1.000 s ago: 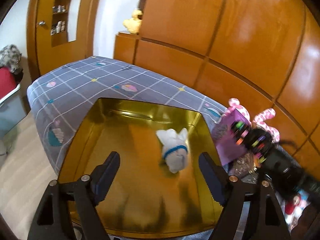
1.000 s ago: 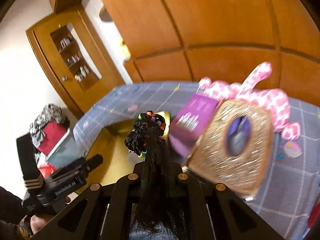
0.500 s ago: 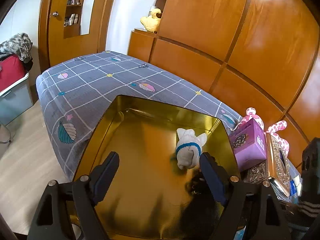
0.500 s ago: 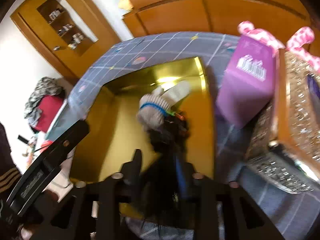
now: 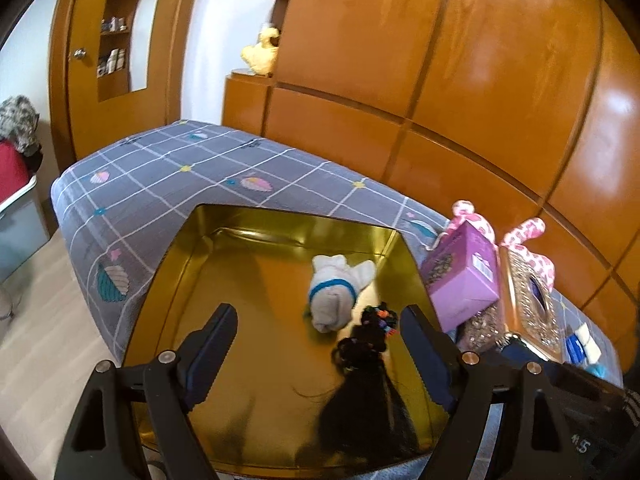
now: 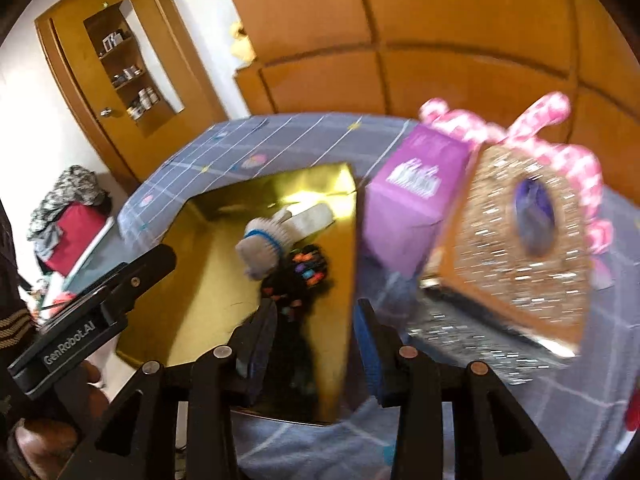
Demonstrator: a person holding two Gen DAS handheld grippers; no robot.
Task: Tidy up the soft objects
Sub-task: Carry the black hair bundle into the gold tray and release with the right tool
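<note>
A gold tin tray lies on the grey checked bedspread. In it lie a white rolled sock with a blue band and a black hairpiece with coloured beads, side by side at the tray's right. Both also show in the right wrist view: the sock, the hairpiece. My left gripper is open and empty above the tray's near part. My right gripper is open and empty just behind the hairpiece, above the tray's right wall.
Right of the tray stand a purple box, a glittery gold tissue box and a pink spotted plush. A wooden wardrobe wall runs behind the bed. The bed's edge and floor are at the left.
My right gripper carried the hairpiece into the tray, opened and let it go beside the sock, then drew back. My left gripper stayed open over the tray.
</note>
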